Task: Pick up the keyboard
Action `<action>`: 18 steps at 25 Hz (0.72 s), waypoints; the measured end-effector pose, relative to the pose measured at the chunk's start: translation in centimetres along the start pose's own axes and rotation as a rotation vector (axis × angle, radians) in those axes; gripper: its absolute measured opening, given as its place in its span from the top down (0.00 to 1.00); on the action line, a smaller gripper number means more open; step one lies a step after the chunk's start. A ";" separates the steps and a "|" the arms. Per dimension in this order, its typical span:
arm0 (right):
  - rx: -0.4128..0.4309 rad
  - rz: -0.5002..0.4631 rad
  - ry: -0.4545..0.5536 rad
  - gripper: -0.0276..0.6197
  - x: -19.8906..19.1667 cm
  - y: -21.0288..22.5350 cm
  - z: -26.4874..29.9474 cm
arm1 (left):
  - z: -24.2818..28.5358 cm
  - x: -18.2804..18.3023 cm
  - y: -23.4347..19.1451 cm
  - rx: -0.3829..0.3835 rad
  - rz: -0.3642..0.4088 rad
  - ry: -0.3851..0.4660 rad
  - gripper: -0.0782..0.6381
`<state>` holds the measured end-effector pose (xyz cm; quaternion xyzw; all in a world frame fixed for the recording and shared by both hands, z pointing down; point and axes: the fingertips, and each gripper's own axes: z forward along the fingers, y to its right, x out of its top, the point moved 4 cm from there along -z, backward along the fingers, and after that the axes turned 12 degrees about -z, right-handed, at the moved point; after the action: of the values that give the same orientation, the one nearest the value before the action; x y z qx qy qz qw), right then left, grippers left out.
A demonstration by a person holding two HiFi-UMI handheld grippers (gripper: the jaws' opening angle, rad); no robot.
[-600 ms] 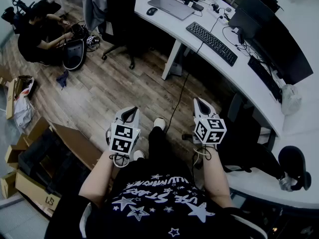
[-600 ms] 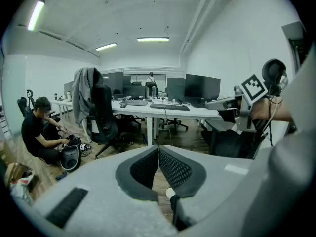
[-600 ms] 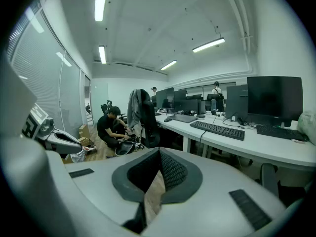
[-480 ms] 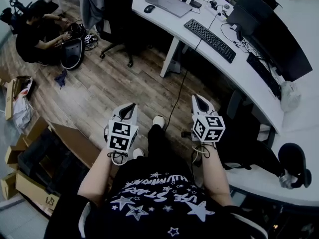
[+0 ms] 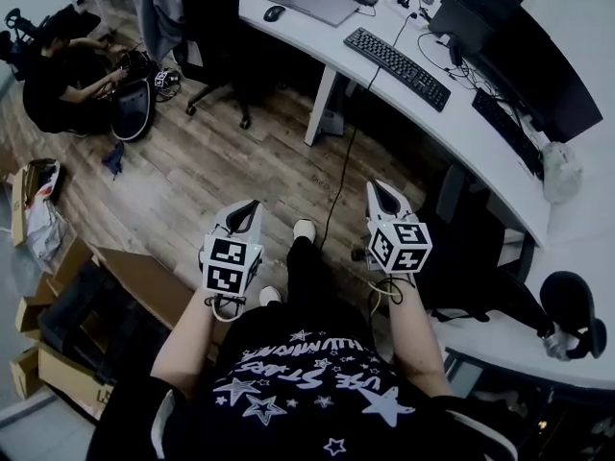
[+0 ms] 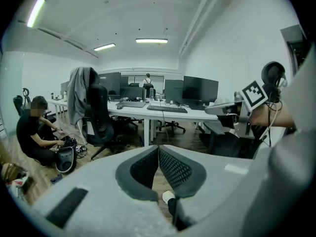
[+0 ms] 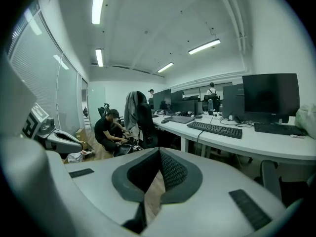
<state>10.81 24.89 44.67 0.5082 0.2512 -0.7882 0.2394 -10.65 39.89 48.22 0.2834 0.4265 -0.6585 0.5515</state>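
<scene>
A black keyboard (image 5: 397,67) lies on the long white desk (image 5: 461,152) ahead and to the right; it also shows far off as the keyboard (image 7: 215,129) in the right gripper view and the keyboard (image 6: 167,109) in the left gripper view. My left gripper (image 5: 246,210) and right gripper (image 5: 381,193) hang above the wooden floor in front of my body, well short of the desk. Both are shut with nothing between the jaws, as the left gripper (image 6: 158,147) and right gripper (image 7: 159,151) show in their own views.
A second keyboard (image 5: 504,128), monitors (image 5: 519,51) and a laptop (image 5: 312,1) stand on the desk. A black office chair (image 5: 207,41) with a jacket is at the back left; a person (image 5: 53,80) crouches on the floor beside it. Cardboard boxes (image 5: 58,353) lie at left. A cable (image 5: 344,176) hangs from the desk.
The view has shifted forward toward the desk; the keyboard sits slightly higher in frame. Both grippers stay shut and have risen a little in the picture.
</scene>
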 end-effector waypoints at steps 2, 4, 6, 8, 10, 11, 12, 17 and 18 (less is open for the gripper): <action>-0.010 0.015 0.016 0.95 0.5 0.7 0.3 | 0.4 1.2 -0.2 -0.002 0.004 0.019 0.86; -0.025 0.038 0.045 0.95 1.1 1.6 0.6 | 1.0 2.6 -0.4 -0.001 0.001 0.042 0.86; -0.034 0.065 0.079 0.95 1.9 2.6 1.1 | 1.7 4.3 -0.5 -0.008 -0.009 0.075 0.86; -0.039 0.082 0.105 0.95 2.7 3.7 1.9 | 2.7 5.9 -0.5 -0.026 -0.009 0.116 0.84; -0.036 0.085 0.119 0.94 3.4 4.6 3.3 | 3.9 7.2 -0.9 -0.038 -0.002 0.139 0.56; -0.031 0.083 0.123 0.88 3.7 5.1 4.2 | 4.7 7.7 -1.1 -0.040 0.006 0.141 0.49; -0.027 0.081 0.128 0.80 4.0 5.7 5.2 | 5.6 8.0 -1.4 -0.041 0.017 0.138 0.47; -0.033 0.069 0.120 0.43 5.0 9.3 10.9 | 10.9 10.2 -2.6 -0.065 0.029 0.075 0.35; -0.040 0.069 0.111 0.39 5.2 10.3 12.1 | 12.1 10.9 -2.6 -0.073 0.027 0.066 0.34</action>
<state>7.22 8.70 42.66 0.5547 0.2622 -0.7450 0.2620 -14.54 24.14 45.42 0.2902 0.4643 -0.6252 0.5561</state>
